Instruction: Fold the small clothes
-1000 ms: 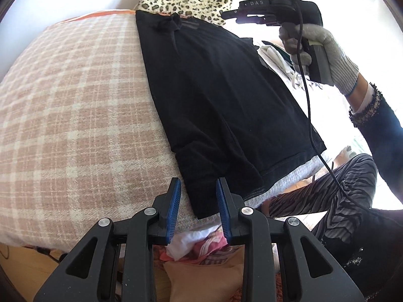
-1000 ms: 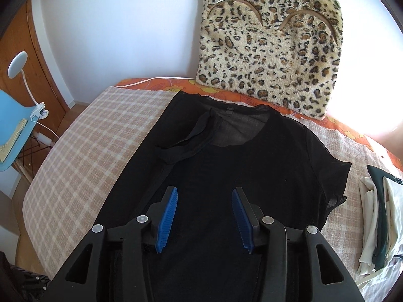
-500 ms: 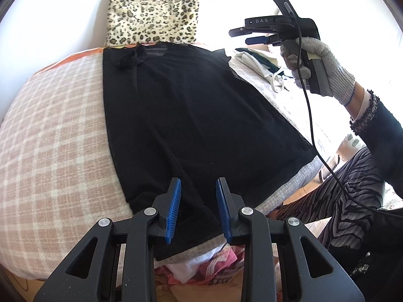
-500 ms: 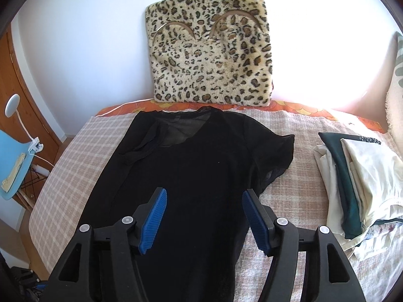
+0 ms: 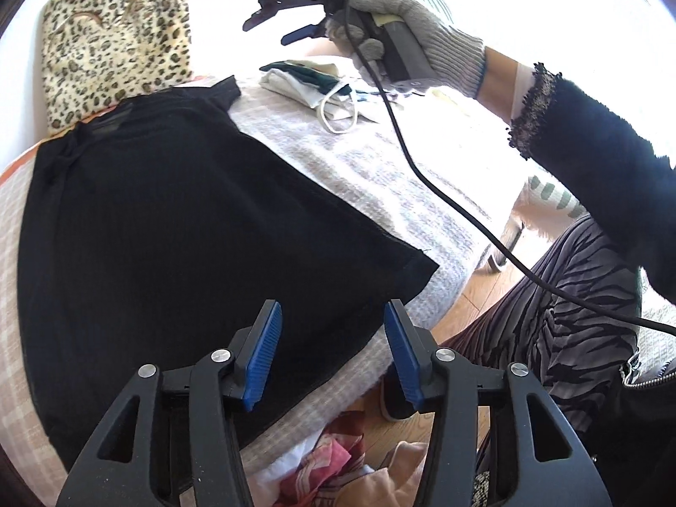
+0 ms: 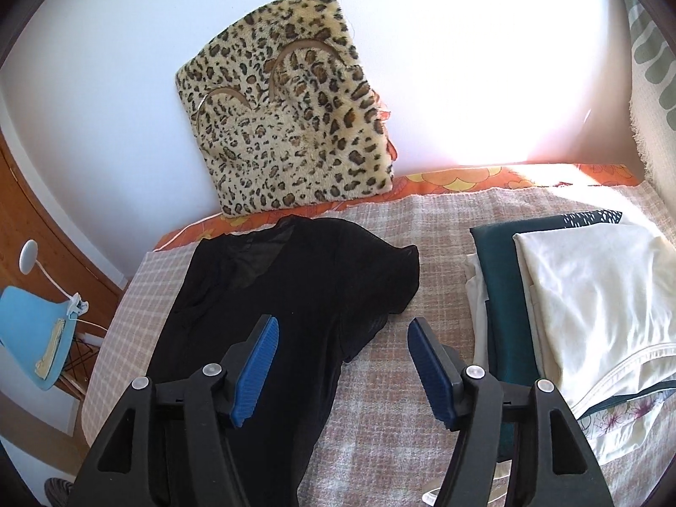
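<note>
A black short-sleeved top (image 5: pixel 177 228) lies spread flat on the pink checked bed cover (image 5: pixel 380 177), neckline toward the wall. It also shows in the right wrist view (image 6: pixel 295 295). My left gripper (image 5: pixel 331 352) is open and empty, hovering above the top's hem near the bed's front edge. My right gripper (image 6: pixel 340 365) is open and empty, above the top's right sleeve and the bare cover beside it. In the left wrist view the right gripper (image 5: pixel 279 25) is held high in a gloved hand.
A leopard-print cushion (image 6: pixel 287 126) leans on the wall behind the top. A stack of folded clothes (image 6: pixel 583 304) lies at the right of the bed. Loose clothes (image 5: pixel 329 464) lie below the front edge. A blue chair (image 6: pixel 34 338) stands at the left.
Both grippers have opened wider. The left one has swung right along the hem toward the top's right corner. The right one has moved right, bringing the folded stack closer.
</note>
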A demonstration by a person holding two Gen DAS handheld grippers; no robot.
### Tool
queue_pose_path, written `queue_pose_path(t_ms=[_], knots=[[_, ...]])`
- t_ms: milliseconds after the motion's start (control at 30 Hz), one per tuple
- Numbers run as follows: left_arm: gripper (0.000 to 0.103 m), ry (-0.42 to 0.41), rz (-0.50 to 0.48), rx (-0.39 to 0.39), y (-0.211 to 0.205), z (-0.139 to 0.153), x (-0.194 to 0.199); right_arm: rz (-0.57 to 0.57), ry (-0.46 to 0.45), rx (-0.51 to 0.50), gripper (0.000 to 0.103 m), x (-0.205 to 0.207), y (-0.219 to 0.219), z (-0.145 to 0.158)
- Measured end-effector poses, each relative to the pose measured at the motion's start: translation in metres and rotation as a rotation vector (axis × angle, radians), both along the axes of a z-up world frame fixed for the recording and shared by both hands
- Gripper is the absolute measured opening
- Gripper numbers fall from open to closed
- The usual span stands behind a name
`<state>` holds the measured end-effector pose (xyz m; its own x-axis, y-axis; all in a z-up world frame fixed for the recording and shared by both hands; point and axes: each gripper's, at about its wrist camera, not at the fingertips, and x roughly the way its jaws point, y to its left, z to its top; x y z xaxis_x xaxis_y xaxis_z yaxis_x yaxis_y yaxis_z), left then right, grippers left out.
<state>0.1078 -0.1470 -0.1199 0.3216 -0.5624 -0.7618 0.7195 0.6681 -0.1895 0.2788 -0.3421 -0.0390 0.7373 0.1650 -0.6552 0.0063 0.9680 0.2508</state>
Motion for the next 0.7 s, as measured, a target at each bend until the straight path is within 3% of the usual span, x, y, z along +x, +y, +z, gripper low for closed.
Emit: queue_pose_path(t_ms=[200,333,467,667,700], knots=[[0.05,-0.039,-0.096,0.06,-0.052,-0.008,-0.003,0.02,-0.011,0.019,0.066,0.013,-0.021,-0.001],[0.057,-0.036,-0.127,0.104,-0.072,-0.019,0.0,0.046,-0.023,0.049,0.068,0.025,-0.028,-0.001],[0.057,-0.005,-0.137,0.142,-0.08,-0.031,0.005,0.065,-0.034,0.067,0.068,0.046,-0.027,-0.006],[0.056,-0.051,-0.121,0.146,-0.079,-0.032,0.004,0.031,0.014,0.109,0.067,0.088,-0.03,-0.032],[0.052,-0.058,-0.118,0.142,-0.078,-0.032,0.003,0.021,0.032,0.104,0.067,0.095,-0.031,-0.038]])
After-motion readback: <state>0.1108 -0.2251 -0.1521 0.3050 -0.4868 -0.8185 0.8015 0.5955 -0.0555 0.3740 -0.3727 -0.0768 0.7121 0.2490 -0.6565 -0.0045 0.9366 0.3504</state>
